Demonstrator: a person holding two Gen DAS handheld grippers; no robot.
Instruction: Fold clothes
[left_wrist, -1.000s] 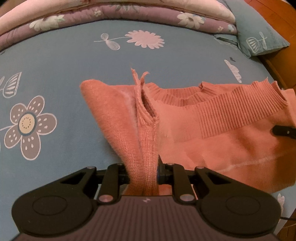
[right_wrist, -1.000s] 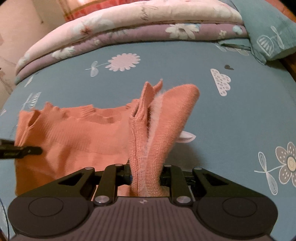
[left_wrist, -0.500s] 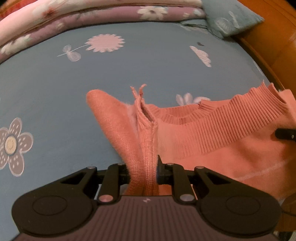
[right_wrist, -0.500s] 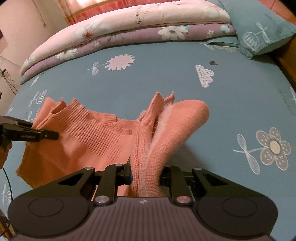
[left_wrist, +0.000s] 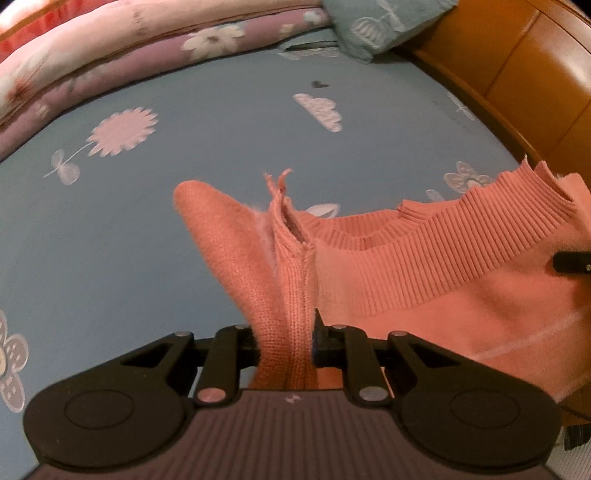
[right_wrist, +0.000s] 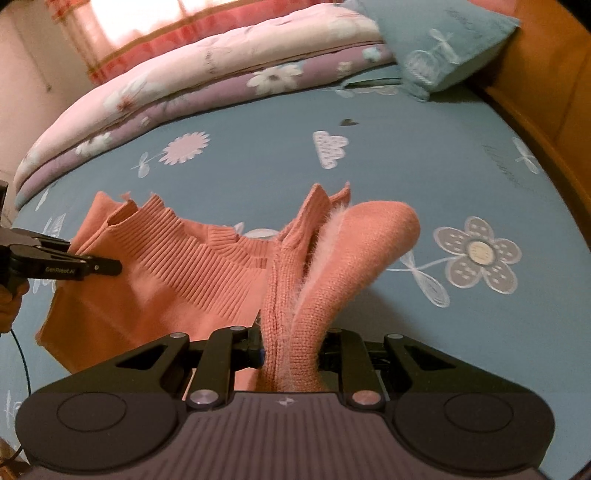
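Jaws of both grippers clenched on bunched, ribbed salmon knit sweater (left_wrist: 424, 266) over floral bedsheet (left_wrist: 184, 236).

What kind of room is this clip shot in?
Most likely a bedroom: a blue flower-print bedsheet, folded quilts stacked at its far edge beside a pillow, and a wooden bed frame.

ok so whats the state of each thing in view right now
sweater: pinched at two bunched spots, ribbed hem stretched between them, lifted off the bed
left hand-held gripper: shut on the sweater
right hand-held gripper: shut on the sweater
bedsheet: spread flat
quilts: folded, stacked at the far edge
pillow: lying by the headboard
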